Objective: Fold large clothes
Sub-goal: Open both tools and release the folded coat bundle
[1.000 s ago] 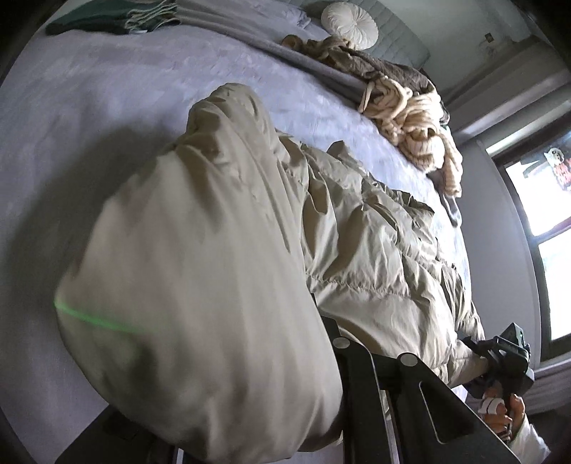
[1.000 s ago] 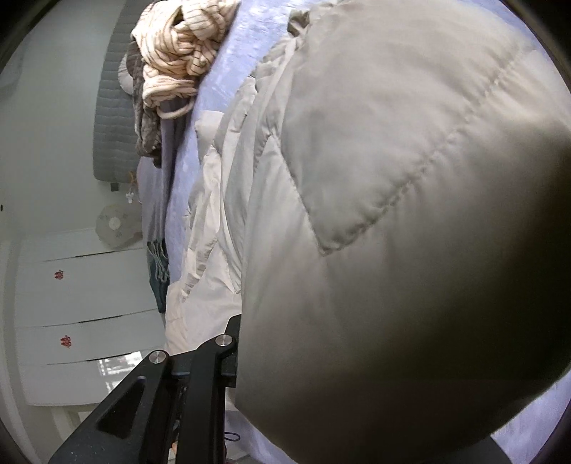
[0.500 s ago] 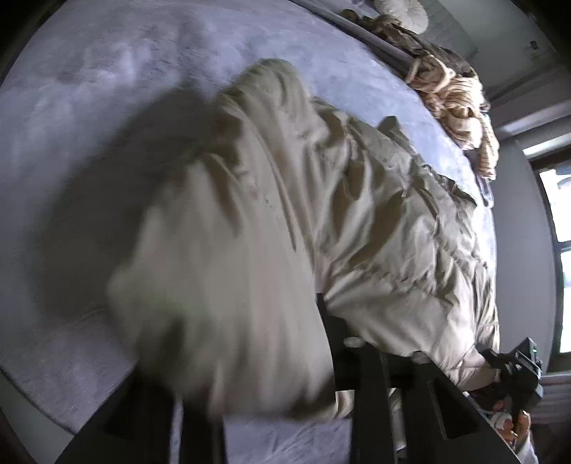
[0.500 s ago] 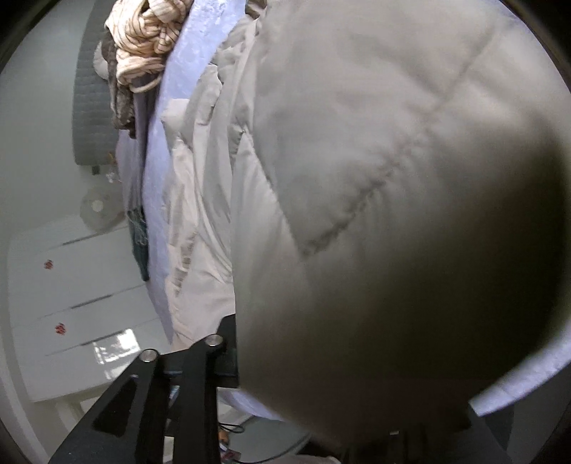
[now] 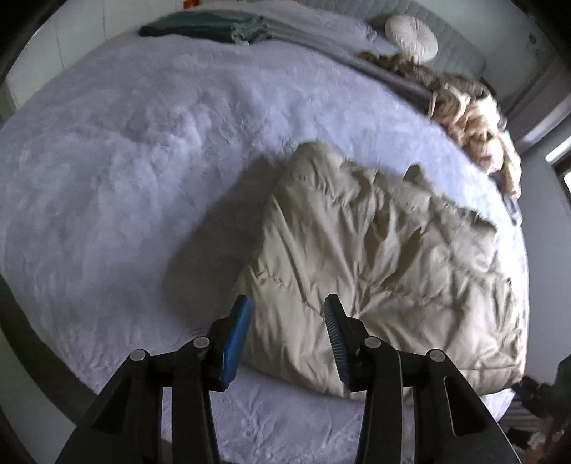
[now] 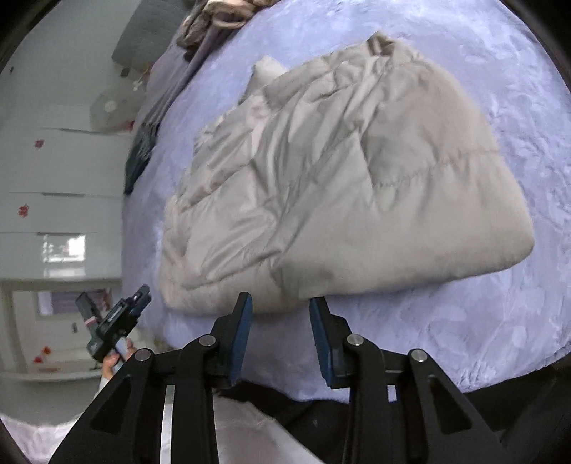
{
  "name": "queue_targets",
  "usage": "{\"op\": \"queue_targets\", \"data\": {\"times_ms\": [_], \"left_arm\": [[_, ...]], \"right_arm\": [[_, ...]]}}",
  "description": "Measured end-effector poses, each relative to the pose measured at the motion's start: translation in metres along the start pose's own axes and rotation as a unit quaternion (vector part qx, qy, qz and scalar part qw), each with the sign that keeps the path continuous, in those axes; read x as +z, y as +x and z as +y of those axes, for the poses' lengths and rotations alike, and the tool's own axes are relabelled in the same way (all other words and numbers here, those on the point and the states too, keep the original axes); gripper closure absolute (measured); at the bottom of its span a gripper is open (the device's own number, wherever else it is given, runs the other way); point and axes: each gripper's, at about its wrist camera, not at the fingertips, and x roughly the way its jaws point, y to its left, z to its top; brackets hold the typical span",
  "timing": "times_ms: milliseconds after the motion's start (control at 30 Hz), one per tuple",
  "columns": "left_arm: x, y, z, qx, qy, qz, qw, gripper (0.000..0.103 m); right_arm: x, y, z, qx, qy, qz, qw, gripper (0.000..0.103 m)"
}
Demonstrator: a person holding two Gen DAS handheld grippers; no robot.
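Bedspread [image 5: 125, 150] (pale lilac) bears folded jacket [image 5: 374, 257]; white cupboards [image 6: 53, 200] beyond.

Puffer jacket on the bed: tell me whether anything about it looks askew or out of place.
The beige puffer jacket lies folded over but untidy: the upper layer is deeply creased, and a corner of the lower layer sticks out past the far edge. Nothing looks torn or spilled. Both grippers, left and right, are open and empty.

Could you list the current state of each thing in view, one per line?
Beige puffer jacket: folded over, lying on the bed, released.
Left gripper: open, fingers empty.
Right gripper: open, fingers empty.
Cream knitted garment: unfolded heap.
Green clothes: folded stack.
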Motion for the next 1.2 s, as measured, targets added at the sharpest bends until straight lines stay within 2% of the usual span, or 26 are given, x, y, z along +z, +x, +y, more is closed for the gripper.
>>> {"op": "queue_targets", "data": {"times_ms": [100, 200, 267, 333, 433, 500, 633, 800, 933, 967, 1000, 1033, 1100, 1200], "left_arm": [[-0.005, 0.035, 0.000, 0.043, 0.008, 0.044, 0.9981, 0.058], [-0.014, 0.054, 0.006, 0.047, 0.002, 0.067, 0.9966, 0.057], [-0.016, 0.054, 0.009, 0.066, -0.001, 0.068, 0.9956, 0.037], [-0.017, 0.051, 0.011, 0.070, -0.009, 0.067, 0.9953, 0.036], [-0.020, 0.044, 0.012, 0.072, -0.014, 0.068, 0.9950, 0.036], [-0.024, 0.035, 0.008, 0.077, -0.012, 0.064, 0.9950, 0.036], [-0.032, 0.020, 0.000, 0.078, -0.008, 0.061, 0.9950, 0.036], [-0.041, 0.005, -0.021, 0.089, -0.003, 0.062, 0.9941, 0.036], [-0.041, -0.011, -0.038, 0.086, 0.020, 0.052, 0.9947, 0.036], [-0.041, -0.014, -0.042, 0.084, 0.026, 0.053, 0.9947, 0.033], [-0.039, -0.014, -0.046, 0.082, 0.031, 0.055, 0.9946, 0.013], [-0.036, -0.015, -0.049, 0.081, 0.038, 0.048, 0.9948, 0.001], [-0.031, -0.019, -0.055, 0.083, 0.054, 0.030, 0.9947, 0.001], [-0.018, -0.016, -0.057, 0.072, 0.074, 0.029, 0.9943, 0.001]], "right_arm": [[0.000, 0.000, -0.010, 0.004, 0.030, -0.016, 0.999, 0.068], [-0.005, -0.001, 0.005, 0.037, -0.008, 0.010, 0.999, 0.068], [-0.005, 0.000, 0.017, 0.017, -0.042, 0.018, 0.999, 0.068], [0.001, -0.002, 0.015, -0.025, -0.038, -0.001, 0.999, 0.068], [0.011, -0.001, -0.011, -0.072, 0.022, -0.024, 0.997, 0.068], [0.013, 0.002, -0.029, -0.083, 0.054, -0.024, 0.995, 0.068], [0.009, 0.003, -0.050, -0.067, 0.089, -0.016, 0.994, 0.068], [0.006, -0.003, -0.056, -0.059, 0.075, -0.017, 0.995, 0.068], [0.000, -0.003, -0.046, -0.057, 0.060, -0.020, 0.996, 0.064], [-0.001, -0.004, -0.040, -0.058, 0.049, -0.021, 0.997, 0.063], [-0.001, -0.002, -0.033, -0.058, 0.041, -0.023, 0.997, 0.060], [-0.001, -0.002, -0.024, -0.060, 0.028, -0.027, 0.997, 0.057], [-0.001, -0.001, -0.009, -0.062, 0.009, -0.035, 0.997, 0.052], [0.001, 0.008, 0.016, -0.068, -0.014, -0.042, 0.997, 0.050]]}}
